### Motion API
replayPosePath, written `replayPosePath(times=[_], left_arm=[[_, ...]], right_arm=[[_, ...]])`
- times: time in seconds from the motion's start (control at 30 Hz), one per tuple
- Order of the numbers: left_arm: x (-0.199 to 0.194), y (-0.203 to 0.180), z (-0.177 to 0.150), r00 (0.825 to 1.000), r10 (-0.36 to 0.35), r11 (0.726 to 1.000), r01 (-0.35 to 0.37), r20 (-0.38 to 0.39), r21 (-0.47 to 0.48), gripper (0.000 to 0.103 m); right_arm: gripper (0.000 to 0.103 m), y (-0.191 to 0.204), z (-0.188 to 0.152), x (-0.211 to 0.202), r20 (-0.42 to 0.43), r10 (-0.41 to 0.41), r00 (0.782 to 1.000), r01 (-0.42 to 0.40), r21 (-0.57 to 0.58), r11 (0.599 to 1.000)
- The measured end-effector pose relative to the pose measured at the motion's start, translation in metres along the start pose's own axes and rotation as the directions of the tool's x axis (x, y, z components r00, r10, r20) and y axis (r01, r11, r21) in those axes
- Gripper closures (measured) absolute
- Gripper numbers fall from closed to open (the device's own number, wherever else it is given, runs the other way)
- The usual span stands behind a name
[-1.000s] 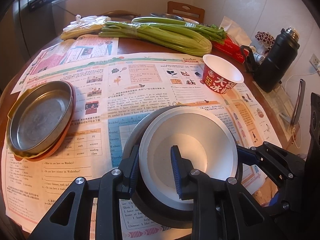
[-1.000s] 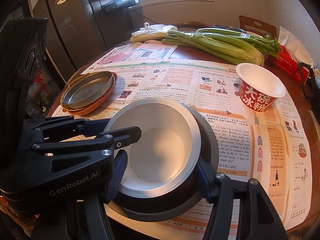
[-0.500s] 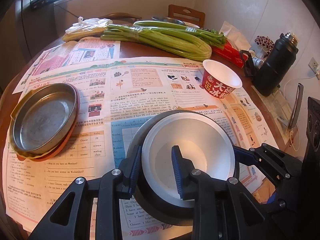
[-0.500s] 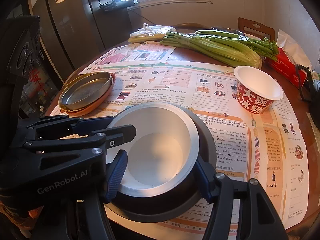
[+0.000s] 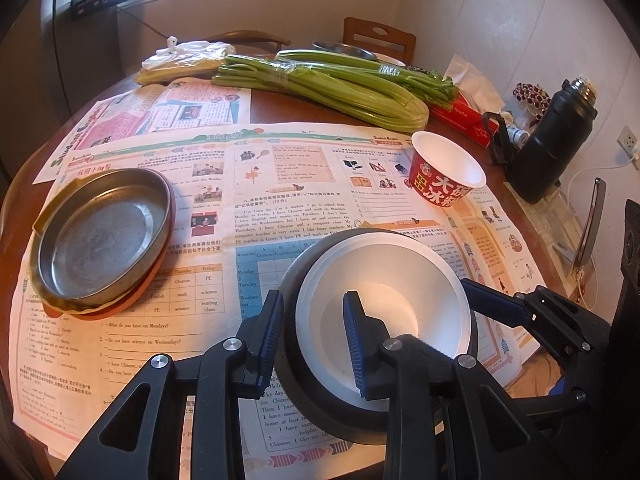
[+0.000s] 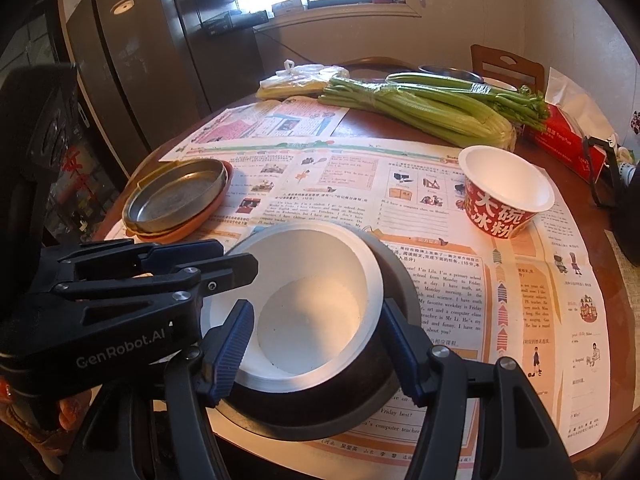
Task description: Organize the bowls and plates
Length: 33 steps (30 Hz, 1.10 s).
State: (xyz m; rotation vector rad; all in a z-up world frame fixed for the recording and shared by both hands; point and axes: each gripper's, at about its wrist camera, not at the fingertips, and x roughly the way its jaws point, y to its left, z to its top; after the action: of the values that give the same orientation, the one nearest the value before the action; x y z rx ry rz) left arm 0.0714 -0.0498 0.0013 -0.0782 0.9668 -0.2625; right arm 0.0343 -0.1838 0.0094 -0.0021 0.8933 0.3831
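Both grippers on the same stack: white bowl [image 5: 384, 304] nested inside a dark grey bowl [image 5: 296, 280], tilted, near the front edge of the round wooden surface [image 6: 400, 128], over the newspaper [image 5: 280, 184].

Left gripper [image 5: 312, 340]: fingers narrow, straddling the stack's left wall. One blue pad [image 5: 352, 336] sits inside the white bowl, the other outside against the grey bowl. Looks clamped on both rims.

Right gripper [image 6: 316, 344]: fingers wider, one pad inside the white bowl, the other [image 6: 404, 348] outside the grey bowl on its right side. Contact looks likely, but I can't tell for sure that it's pinching.

Rest of the scene:
- metal plate [image 5: 104, 236] stacked on an orange plate [image 5: 156, 276], with a yellowish piece between them, left part of the newspaper, well apart from the bowls
- red paper bowl [image 5: 448, 176] with white interior, upright, far right of the newspaper
- celery bundle [image 5: 328, 84] across the back
- plastic bag [image 5: 188, 56] behind-left of the celery
- red tissue box [image 5: 464, 112] and black thermos [image 5: 556, 144] at the right edge
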Motion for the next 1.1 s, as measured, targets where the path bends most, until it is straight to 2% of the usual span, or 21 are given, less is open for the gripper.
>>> replayPosePath(times=[0.27,0.4,1.1], left_arm=[[-0.005,0.001,0.005,1.000,0.018,1.000,-0.018,0.023,-0.009,0.071],[-0.005,0.003,0.007,0.999,0.024,0.999,-0.024,0.029,-0.021,0.063],[-0.001,0.001,0.021,0.998,0.037,0.999,-0.036,0.050,-0.015,0.057]], right_arm=[[0.039,-0.004,0.005,-0.004,0.012,0.005,1.000,-0.005,0.008,1.000],[0.039,-0.005,0.006,-0.004,0.012,0.003,1.000,-0.003,0.004,1.000],[0.038,-0.017,0.019,0.002,0.019,-0.004,1.000,0.003,0.015,1.000]])
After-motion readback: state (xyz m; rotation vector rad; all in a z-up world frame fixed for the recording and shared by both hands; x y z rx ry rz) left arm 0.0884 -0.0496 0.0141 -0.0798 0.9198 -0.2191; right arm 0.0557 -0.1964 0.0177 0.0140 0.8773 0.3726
